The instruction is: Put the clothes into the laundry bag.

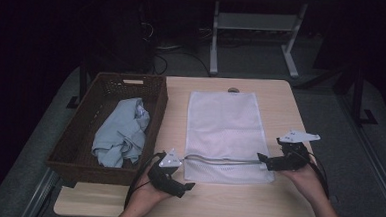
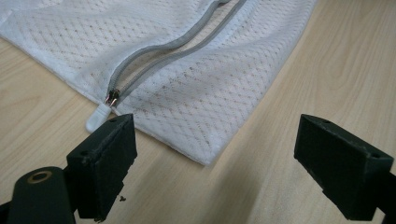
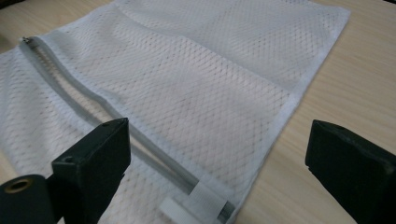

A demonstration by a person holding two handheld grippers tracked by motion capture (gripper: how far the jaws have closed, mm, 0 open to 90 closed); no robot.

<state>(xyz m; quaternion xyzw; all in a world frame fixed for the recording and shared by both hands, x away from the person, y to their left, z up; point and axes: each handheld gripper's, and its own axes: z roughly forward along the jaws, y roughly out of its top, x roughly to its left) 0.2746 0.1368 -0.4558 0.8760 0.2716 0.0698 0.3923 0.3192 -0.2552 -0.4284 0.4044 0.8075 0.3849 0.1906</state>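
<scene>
High view showed your spread left gripper (image 1: 189, 185) and right gripper (image 1: 261, 158) flanking the limp white mesh zippered laundry bag (image 1: 226, 133); its light fabric wanted pinching at the zipper ends just before your fingers.

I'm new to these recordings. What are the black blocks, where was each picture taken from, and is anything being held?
A person holds a hand-operated gripper in each hand. The high view looks down on the table. The other two come from cameras riding on the grippers; the black blocks are their fingers. The left gripper and right gripper sit at opposite ends of the zipper on a white mesh laundry bag. Both are open and hold nothing. A wicker basket at left contains a pale blue cloth.
</scene>
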